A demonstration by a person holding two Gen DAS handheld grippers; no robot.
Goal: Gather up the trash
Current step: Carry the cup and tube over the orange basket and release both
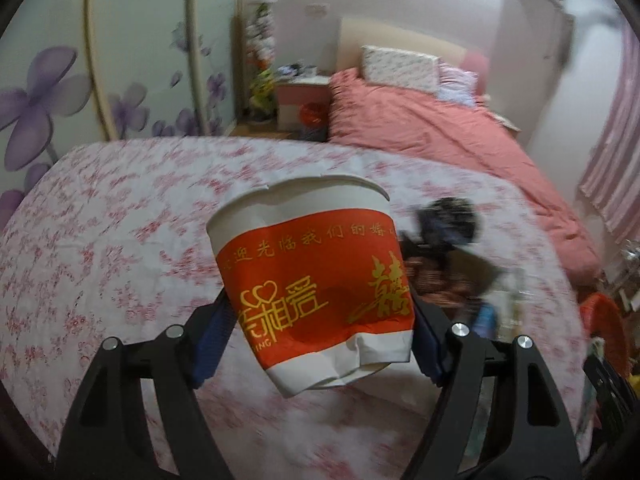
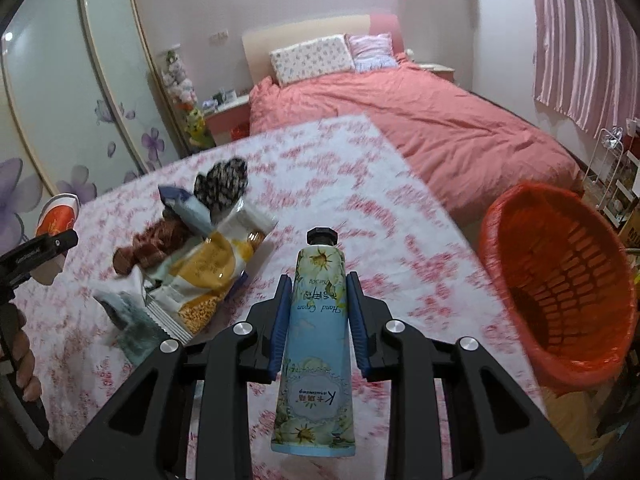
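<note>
Carrying both finds over the floral tablecloth [image 2: 400, 208]: left gripper [image 1: 320, 316] is clamping the crumpled paper cup [image 1: 308, 272], right gripper [image 2: 320, 320] is squeezing the hand cream tube [image 2: 316, 344] (cap forward). Keeping both grips firm until they're over the orange basket [image 2: 560, 288] seems smartest.

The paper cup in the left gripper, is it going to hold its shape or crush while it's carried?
The paper cup probably crushes easily: its base is already creased and folded between the left gripper pads. It looks empty, so likely very light. With its rim dented and body tilted, it may slip or twist if squeezed unevenly.
</note>
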